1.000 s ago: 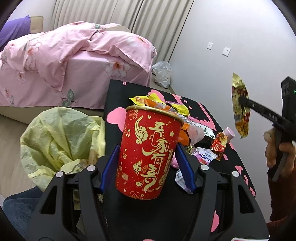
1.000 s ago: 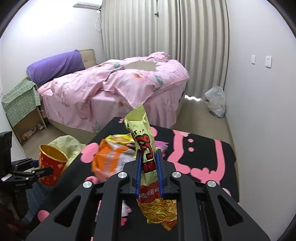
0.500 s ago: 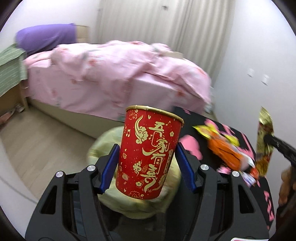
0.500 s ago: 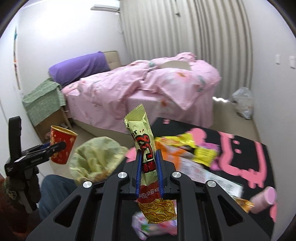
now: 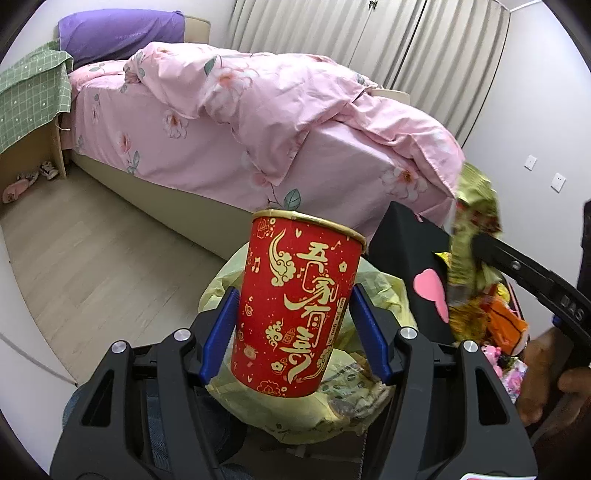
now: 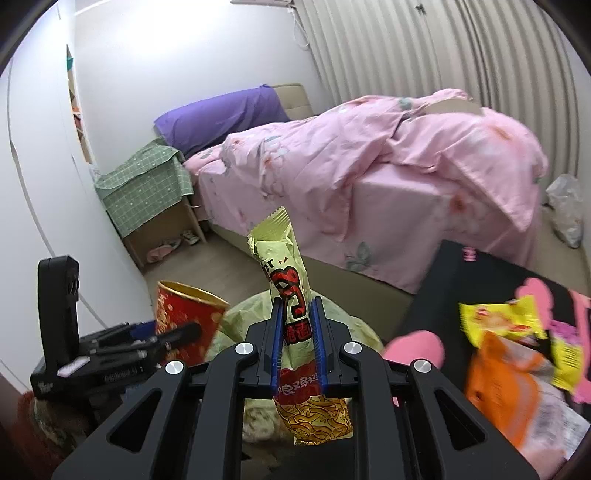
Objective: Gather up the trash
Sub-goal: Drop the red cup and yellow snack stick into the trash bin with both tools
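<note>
my left gripper clamps the upright red cup right above the yellow trash bag, nearer than my right gripper pinching the upright noodle wrapper.

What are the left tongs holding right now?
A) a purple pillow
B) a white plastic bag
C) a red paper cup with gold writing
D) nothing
C: the left tongs are clamped on both sides of the red cup, over the yellow trash bag.

A home bedroom: a bed under a pink floral duvet, purple pillow, pleated curtains.
</note>
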`<state>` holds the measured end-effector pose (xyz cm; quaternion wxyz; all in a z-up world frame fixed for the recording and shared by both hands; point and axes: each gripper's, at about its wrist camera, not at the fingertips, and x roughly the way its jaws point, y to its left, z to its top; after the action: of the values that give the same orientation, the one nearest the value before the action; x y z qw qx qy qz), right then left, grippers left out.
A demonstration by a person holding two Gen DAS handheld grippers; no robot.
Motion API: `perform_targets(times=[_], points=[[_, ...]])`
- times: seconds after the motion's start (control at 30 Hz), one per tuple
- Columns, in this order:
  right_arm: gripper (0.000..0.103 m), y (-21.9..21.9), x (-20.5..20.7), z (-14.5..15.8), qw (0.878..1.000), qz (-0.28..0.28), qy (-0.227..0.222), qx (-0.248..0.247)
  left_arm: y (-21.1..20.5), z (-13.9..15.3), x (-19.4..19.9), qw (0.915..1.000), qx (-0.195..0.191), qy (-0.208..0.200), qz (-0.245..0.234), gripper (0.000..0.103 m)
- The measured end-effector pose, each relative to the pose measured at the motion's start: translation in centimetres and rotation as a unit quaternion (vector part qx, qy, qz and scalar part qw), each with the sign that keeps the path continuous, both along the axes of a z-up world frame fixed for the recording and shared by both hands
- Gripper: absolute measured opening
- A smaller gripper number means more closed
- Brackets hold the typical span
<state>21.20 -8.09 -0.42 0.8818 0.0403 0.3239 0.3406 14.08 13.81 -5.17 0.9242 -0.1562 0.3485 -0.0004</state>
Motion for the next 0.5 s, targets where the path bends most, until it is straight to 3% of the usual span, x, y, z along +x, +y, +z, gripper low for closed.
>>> perform_targets(times=[0.1,0.37,0.47,0.5], points=[[0.016,1.1,1.8,-1.6,0.999,0.009,0.033,0.013,0.0,-0.9,1.1,0.9997,-0.019,0.014,-0.007,0.058],[0.016,2.1,4.6,-4.1,0.996,0.026,0.077,0.028,0.1,-3.1,3.4,0.9987,-0.024,0.044,-0.004,0.058],[0.02,2.0,5.1,-4.9,0.994,0.028,0.104,0.035,0.8,-3.3,3.5,0.9982,-0.039,0.047,-0.002,0.065],[0.028,1.9,5.1,-5.1,0.993,0.027,0.11,0.04,1.1,-3.2,3.4,0.998,-0.044,0.044,0.002,0.072]])
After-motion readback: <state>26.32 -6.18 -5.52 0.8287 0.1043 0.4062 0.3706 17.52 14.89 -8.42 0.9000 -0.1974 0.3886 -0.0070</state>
